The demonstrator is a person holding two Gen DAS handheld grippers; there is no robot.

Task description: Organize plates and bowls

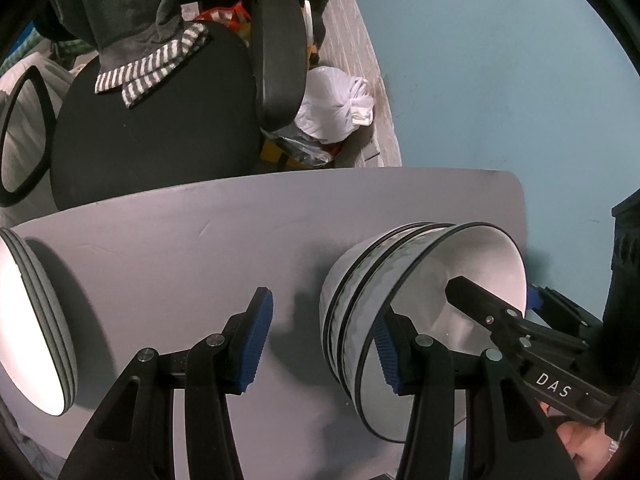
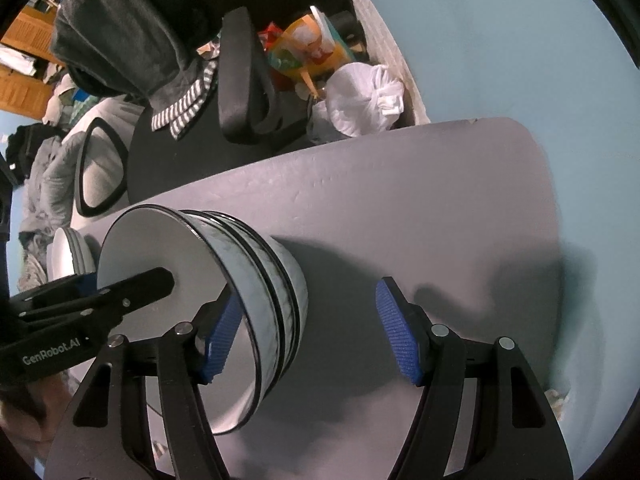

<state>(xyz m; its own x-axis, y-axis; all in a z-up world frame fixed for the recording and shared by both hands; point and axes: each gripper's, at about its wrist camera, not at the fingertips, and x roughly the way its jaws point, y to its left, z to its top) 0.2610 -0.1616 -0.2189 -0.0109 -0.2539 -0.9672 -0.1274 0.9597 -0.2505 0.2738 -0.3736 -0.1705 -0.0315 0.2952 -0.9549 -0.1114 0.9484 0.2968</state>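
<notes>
Ahead of both our grippers spreads the grey table (image 1: 240, 220), and on it, largest to smallest, sit what we have to sort: a nest of three marbled bowls (image 1: 360, 292) with dark rims, then a low stack of plates (image 1: 36, 320) far off to the left gripper's left. Our left gripper (image 1: 320, 340) stands wide apart, its right pad against the outside of the top bowl's wall and its left pad in open air. Our right gripper (image 2: 308, 328) is likewise spread, its left pad (image 2: 224, 332) at the same bowl's rim and nothing clamped. We judge the bowls glazed ceramic: stiff, heavy as a nest, slick and quick to chip. Pinching one wall just below the rim, one pad inside and one outside, looks the surest hold.
</notes>
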